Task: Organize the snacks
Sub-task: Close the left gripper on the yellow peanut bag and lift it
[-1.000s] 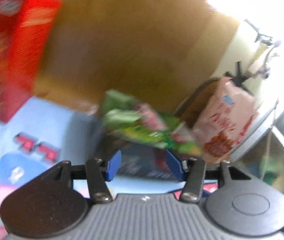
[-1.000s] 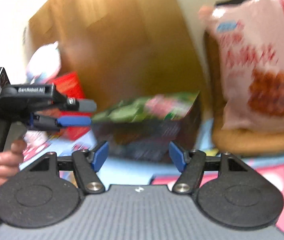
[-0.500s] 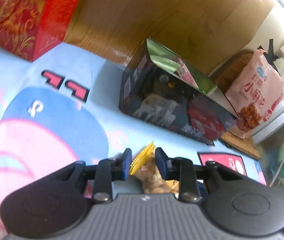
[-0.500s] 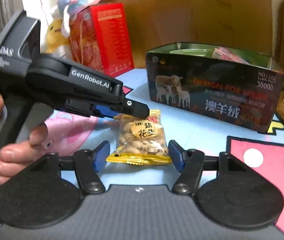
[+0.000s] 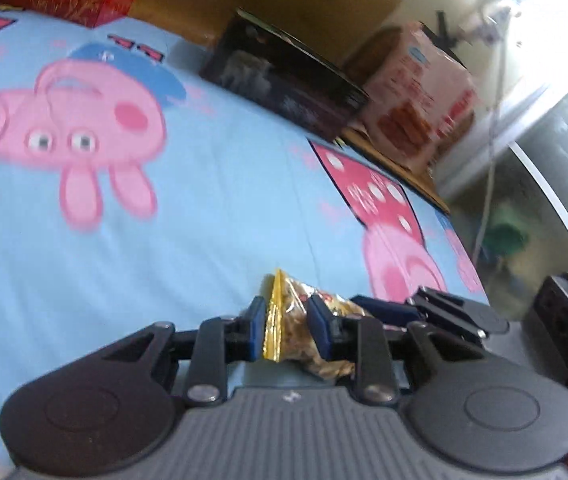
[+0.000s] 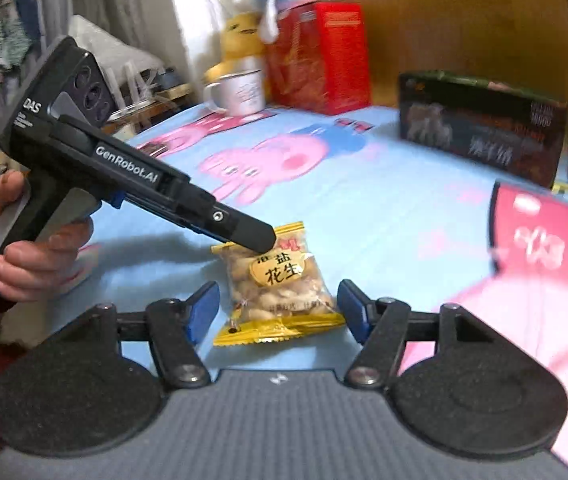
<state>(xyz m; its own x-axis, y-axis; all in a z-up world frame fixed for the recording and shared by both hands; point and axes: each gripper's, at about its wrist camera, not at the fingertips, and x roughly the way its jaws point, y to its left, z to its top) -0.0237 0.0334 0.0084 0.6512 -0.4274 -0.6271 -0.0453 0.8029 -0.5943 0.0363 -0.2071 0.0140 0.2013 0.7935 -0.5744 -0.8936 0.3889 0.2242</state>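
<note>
1. My left gripper (image 5: 285,330) is closed on the peanut packet (image 6: 278,284), its blue pads pinching the packet's yellow sealed end; the hand on its handle (image 6: 36,256) shows in the right wrist view.
2. My right gripper (image 6: 278,312) stands open, its pads on either side of the packet's near end without touching it.
3. The packet lies on the blue cartoon-pig tablecloth (image 5: 204,208), near the table's front edge.
4. Along the far edge stand a dark open box (image 6: 479,124), a red box (image 6: 319,56) and a white mug (image 6: 240,92).
5. A pink snack bag (image 5: 419,100) stands just beside the dark box.
</note>
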